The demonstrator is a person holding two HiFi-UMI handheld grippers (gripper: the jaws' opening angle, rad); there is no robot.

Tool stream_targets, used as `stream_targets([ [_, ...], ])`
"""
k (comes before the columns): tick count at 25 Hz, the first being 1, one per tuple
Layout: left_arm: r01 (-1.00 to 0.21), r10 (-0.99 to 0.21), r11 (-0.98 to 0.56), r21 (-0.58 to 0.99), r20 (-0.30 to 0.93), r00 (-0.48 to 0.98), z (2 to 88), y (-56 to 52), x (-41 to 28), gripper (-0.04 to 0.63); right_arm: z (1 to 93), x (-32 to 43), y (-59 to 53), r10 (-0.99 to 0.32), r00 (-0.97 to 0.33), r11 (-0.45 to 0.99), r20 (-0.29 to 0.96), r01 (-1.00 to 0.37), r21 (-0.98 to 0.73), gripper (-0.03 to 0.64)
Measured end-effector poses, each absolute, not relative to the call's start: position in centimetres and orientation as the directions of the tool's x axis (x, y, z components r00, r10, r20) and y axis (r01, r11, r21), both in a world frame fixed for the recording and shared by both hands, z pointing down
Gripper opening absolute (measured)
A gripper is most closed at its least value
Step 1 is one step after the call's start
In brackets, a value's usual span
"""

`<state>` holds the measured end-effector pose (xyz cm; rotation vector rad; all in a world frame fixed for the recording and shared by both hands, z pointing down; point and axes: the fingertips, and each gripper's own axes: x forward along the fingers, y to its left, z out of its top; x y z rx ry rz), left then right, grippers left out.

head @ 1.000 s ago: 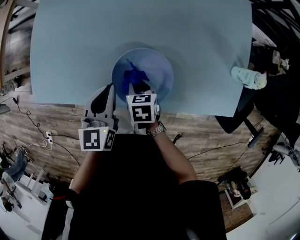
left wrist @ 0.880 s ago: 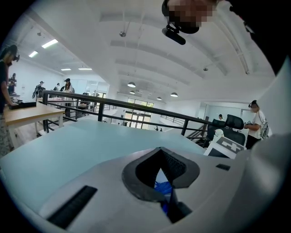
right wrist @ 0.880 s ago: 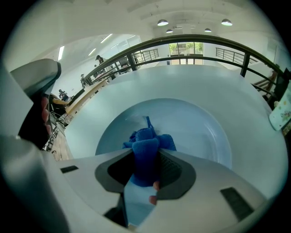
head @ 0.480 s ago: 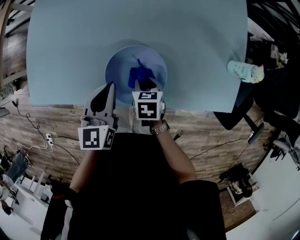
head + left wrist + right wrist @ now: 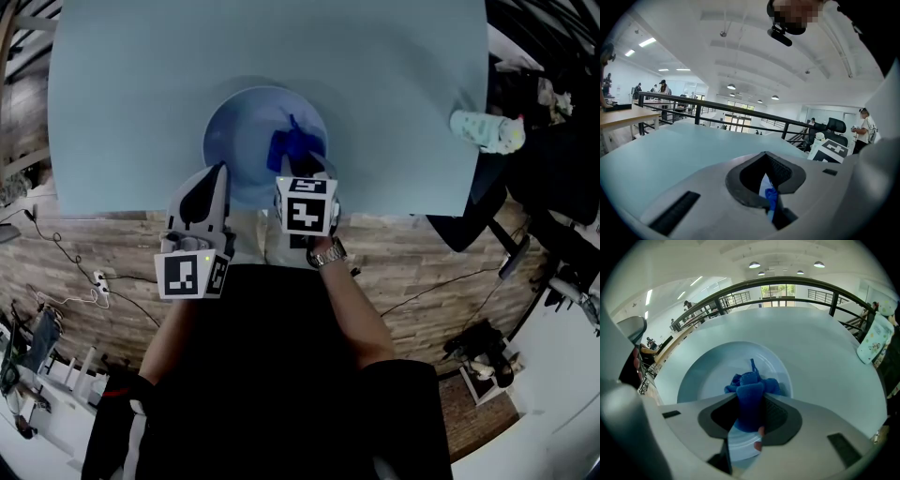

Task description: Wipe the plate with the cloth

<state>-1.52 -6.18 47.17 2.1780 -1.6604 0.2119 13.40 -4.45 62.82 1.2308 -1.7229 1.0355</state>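
Observation:
A pale blue plate [image 5: 246, 141] lies on the light blue table [image 5: 131, 103], close to its near edge. My right gripper [image 5: 299, 171] is shut on a bunched dark blue cloth [image 5: 294, 147] and presses it onto the plate's right half. In the right gripper view the cloth [image 5: 751, 389] fills the gap between the jaws of the right gripper [image 5: 750, 404], with the plate [image 5: 705, 376] beneath. My left gripper [image 5: 218, 178] is shut with nothing seen in it, its tip at the plate's near-left rim. The left gripper [image 5: 765, 180] points upward, and a sliver of cloth [image 5: 772, 197] shows past it.
A patterned pouch [image 5: 484, 130] lies at the table's right edge, seen also as the pouch [image 5: 874, 337] at far right. The table's near edge [image 5: 112, 212] runs just below the plate, with wooden floor and cables [image 5: 66, 272] beyond. A black railing [image 5: 787, 284] borders the far side.
My right gripper has dragged the cloth from the plate's middle toward its right side. The left gripper has stayed at the near-left rim.

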Motion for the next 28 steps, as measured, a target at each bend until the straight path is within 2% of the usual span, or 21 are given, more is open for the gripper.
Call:
stream_targets([
  [9, -0.954, -0.896, -0.208, 0.214, 0.349, 0.274, 47.2, -5.8, -2.7, 0.002, 61.7, 13.1, -4.1, -0.364, -0.222, 0.187, 0.904, -0.969, -0.162, 0.118],
  [13, -0.958, -0.902, -0.186, 0.218, 0.35, 0.255, 47.3, -5.6, -3.5, 0.002, 61.2, 10.8, -3.7, -0.373, -0.265, 0.233, 0.889, -0.954, -0.187, 0.118],
  [21, -0.967, -0.913, -0.138, 0.216, 0.351, 0.209, 47.1, -5.3, -6.1, 0.002, 61.0, 3.4, -2.6, -0.301, -0.398, 0.395, 0.866, -0.879, -0.267, 0.118],
  [25, -0.971, -0.916, -0.115, 0.21, 0.356, 0.185, 47.3, -5.6, -7.5, 0.002, 62.2, 1.0, -1.9, -0.26, -0.442, 0.415, 0.859, -0.854, -0.314, 0.118],
  [28, -0.973, -0.919, -0.1, 0.207, 0.356, 0.17, 47.3, -5.8, -8.2, 0.002, 62.7, 1.0, -1.8, -0.242, -0.428, 0.417, 0.871, -0.856, -0.305, 0.118],
])
